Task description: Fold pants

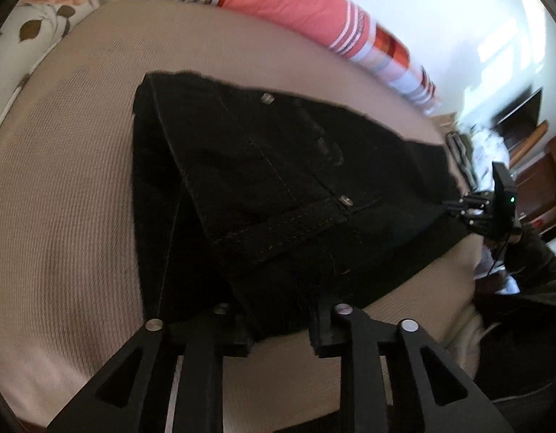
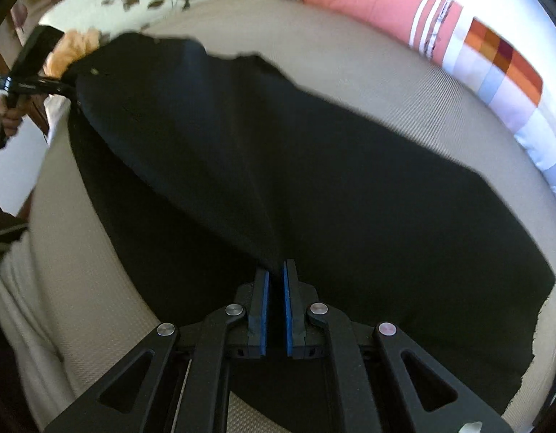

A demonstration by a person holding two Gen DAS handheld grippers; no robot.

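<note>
The black pants (image 1: 278, 187) lie stretched across the tan bed (image 1: 69, 198), filling the middle of both views. In the left wrist view the left claw (image 1: 281, 328) is clenched on the waistband end at six o'clock, dark denim bunched between its fingers, a metal button (image 1: 267, 98) showing near twelve o'clock. The right claw (image 1: 469, 209) appears at three o'clock, gripping the far end of the cloth. In the right wrist view the right claw (image 2: 276, 281) pinches a raised fold of the pants (image 2: 314, 198) between its blue pads (image 2: 265, 310) at six o'clock, and the left claw (image 2: 58, 88) holds the opposite end at ten o'clock. A pink striped pillow (image 2: 386, 3) lies at one o'clock along the bed's edge.
</note>
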